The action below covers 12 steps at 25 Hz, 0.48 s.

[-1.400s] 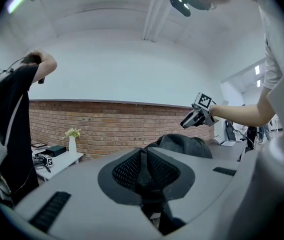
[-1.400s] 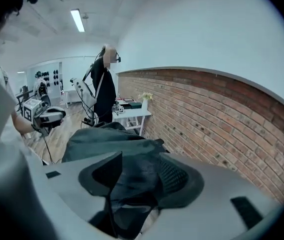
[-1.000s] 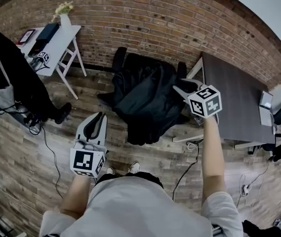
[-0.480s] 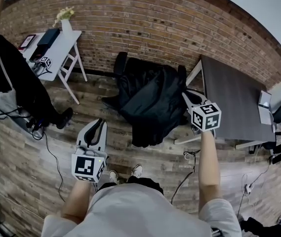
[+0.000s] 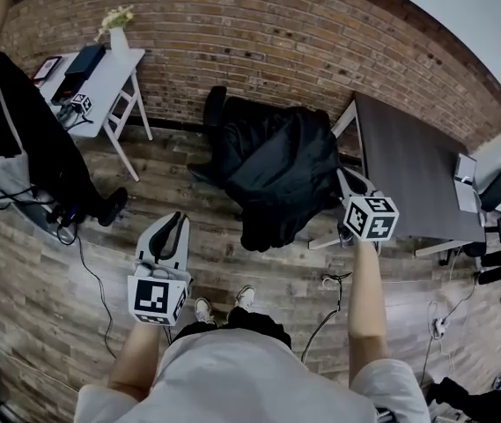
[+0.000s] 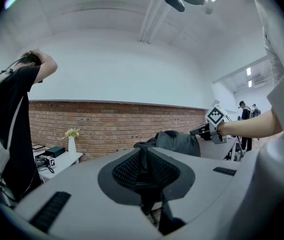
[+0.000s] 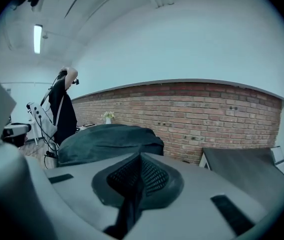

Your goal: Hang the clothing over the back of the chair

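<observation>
A black jacket [image 5: 276, 170] lies draped over the black office chair [image 5: 216, 104] in front of the brick wall; it also shows as the jacket [image 6: 176, 143] in the left gripper view and the jacket [image 7: 107, 141] in the right gripper view. My right gripper [image 5: 349, 183] hangs just off the jacket's right edge, apart from the cloth. Its jaws are closing and meet with nothing between them [image 7: 141, 156]. My left gripper [image 5: 169, 232] is lower left of the chair, over the wooden floor, shut and empty [image 6: 142, 149]. The right gripper [image 6: 196, 130] shows beside the jacket.
A dark table [image 5: 408, 166] stands right of the chair, close to my right gripper. A white desk [image 5: 100, 73] with a vase [image 5: 116, 26] is at the back left. A person in black [image 5: 30, 139] stands at the left. Cables [image 5: 83, 254] trail on the floor.
My right gripper has drawn back from the jacket's right edge toward me and its jaws have come together. The jacket stays draped on the chair. The left gripper has shifted only slightly.
</observation>
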### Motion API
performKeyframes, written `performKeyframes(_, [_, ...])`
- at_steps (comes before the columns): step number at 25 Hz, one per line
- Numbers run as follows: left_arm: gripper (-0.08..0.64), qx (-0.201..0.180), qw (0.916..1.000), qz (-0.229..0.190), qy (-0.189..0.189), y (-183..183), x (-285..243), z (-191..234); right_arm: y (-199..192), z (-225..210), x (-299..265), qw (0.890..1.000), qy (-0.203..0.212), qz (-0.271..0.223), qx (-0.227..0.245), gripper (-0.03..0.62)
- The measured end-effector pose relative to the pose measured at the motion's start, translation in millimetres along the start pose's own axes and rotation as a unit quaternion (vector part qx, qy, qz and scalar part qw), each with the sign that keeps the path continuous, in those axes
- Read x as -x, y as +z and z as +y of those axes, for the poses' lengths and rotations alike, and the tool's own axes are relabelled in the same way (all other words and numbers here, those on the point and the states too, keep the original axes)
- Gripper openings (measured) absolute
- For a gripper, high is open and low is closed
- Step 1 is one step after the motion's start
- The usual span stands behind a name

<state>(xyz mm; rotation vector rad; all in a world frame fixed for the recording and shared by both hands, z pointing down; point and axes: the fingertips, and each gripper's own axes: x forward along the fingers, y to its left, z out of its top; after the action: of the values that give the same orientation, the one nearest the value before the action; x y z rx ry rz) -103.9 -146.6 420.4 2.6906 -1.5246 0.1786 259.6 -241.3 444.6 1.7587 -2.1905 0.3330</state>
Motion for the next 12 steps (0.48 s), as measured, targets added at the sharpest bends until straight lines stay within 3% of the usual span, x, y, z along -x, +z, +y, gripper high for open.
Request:
performKeyframes(9, [0.057,0.005,0.9997,-0.011,-0.021,-6,22,9,-23,19,53,0.998,-0.042,-0.018,-0.034,0.019])
performKeyframes(12, [0.057,0.002,0.9994,-0.018,-0.031,0,22,7,-19,25,66,0.998,-0.045,-0.025,-0.026,0.018])
